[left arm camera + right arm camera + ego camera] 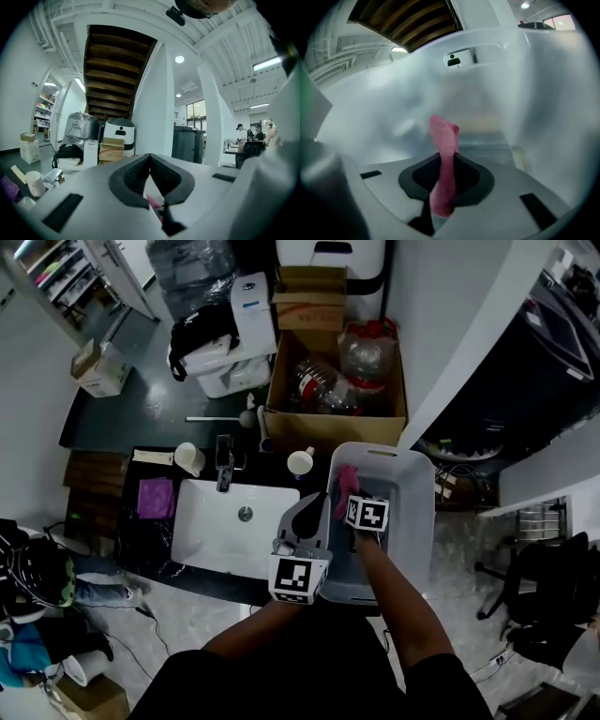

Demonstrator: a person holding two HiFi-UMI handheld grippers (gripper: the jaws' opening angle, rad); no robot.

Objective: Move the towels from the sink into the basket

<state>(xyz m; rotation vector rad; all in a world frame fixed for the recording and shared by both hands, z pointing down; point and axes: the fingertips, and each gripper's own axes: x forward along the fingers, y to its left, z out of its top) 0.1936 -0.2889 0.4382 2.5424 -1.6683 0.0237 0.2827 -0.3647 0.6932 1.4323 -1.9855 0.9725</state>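
In the head view the white sink [211,538] holds no towel. To its right stands the pale grey basket [417,486]. My right gripper [349,496] is inside the basket, shut on a pink towel [345,478]. In the right gripper view the pink towel [443,154] stands pinched between the pads of the right gripper [444,172], with the basket's translucent wall [497,93] behind it. My left gripper [312,503] hovers over the basket's left rim; in its own view the left gripper [150,157] is shut, nothing clamped. A purple towel [156,497] lies on the counter left of the sink.
A faucet [224,463] and two white cups [190,458] [301,462] stand behind the sink. A cardboard box [333,413] of plastic bottles sits on the floor beyond. An office chair [544,587] is at the right.
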